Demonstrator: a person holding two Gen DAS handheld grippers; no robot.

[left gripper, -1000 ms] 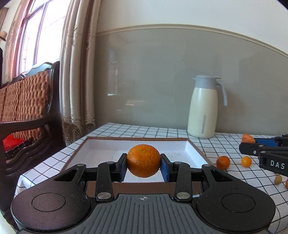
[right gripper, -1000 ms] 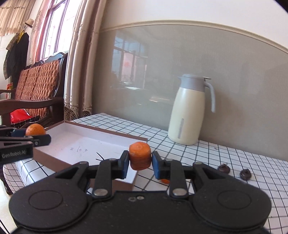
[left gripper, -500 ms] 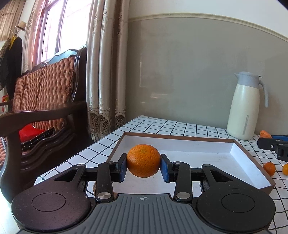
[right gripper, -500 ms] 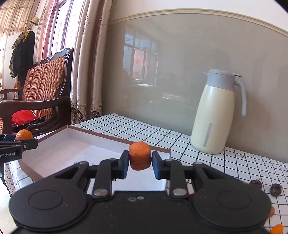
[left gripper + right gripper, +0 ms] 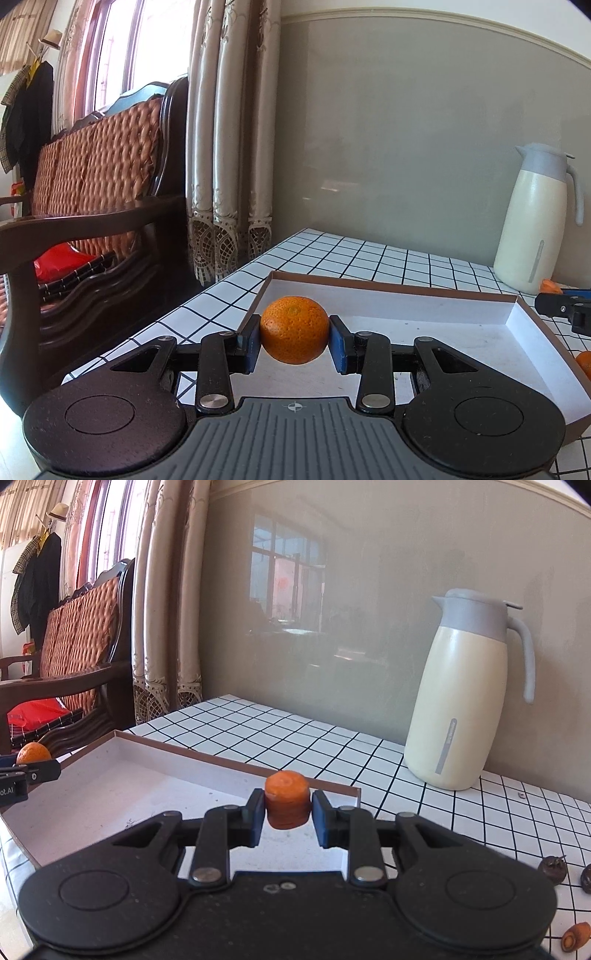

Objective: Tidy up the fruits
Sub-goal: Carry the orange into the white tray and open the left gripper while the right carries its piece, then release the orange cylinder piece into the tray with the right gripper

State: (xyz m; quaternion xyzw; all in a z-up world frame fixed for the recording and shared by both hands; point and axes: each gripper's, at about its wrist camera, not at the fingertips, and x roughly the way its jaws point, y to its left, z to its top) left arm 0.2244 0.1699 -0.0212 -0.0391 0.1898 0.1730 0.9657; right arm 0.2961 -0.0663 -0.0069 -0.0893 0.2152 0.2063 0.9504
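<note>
Left tongs (image 5: 294, 343) grip an orange (image 5: 294, 329) w/ both blue pads, held above the near-left corner of the white box (image 5: 517, 314). Right tongs (image 5: 288, 816) clamp a carrot chunk (image 5: 287, 799) upright over the box's right edge. Cream jug (image 5: 469, 690) stands on the checked table (image 5: 295, 734) behind the box, by the wall.
</note>
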